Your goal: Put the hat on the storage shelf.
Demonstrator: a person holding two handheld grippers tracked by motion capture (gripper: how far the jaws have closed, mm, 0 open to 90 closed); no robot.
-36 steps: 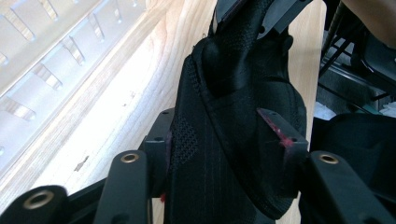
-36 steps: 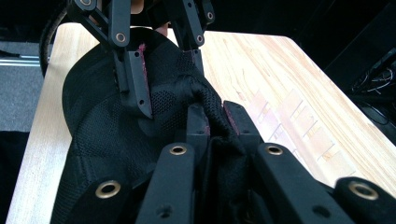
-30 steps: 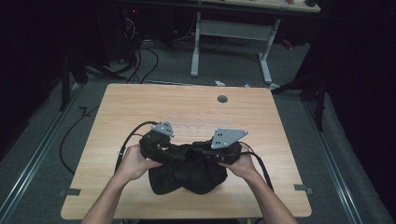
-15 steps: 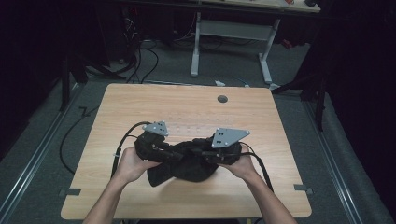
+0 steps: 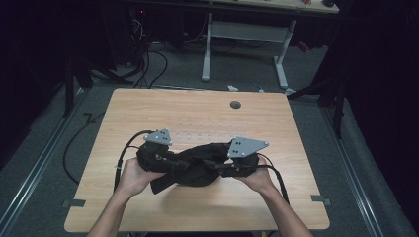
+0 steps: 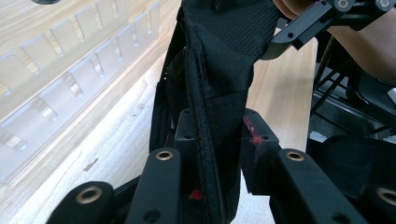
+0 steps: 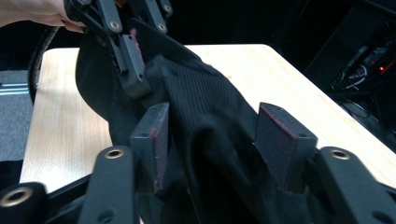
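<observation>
Person at the near edge of the wooden table [image 5: 197, 118], a gripper in each hand, both meeting over a bunched black fabric garment [image 5: 195, 165] that lies a little nearer the near edge than the middle, roughly centred between the left and right edges. Left gripper [image 6: 215, 140]: jaws clamped tight on a stitched fold of the black cloth, pads pressing it from both sides; red smears on the pads. Right gripper [image 7: 215, 140]: jaws have just been opening and now stand apart, the ribbed cloth lying loose between the pads, left pad against it, right pad just clear. In the right gripper view the left gripper shows farther off, pinching the cloth's far end. Small dark grommet hole [image 5: 235, 104] near the far edge. Cables trail from both grippers across the table.
</observation>
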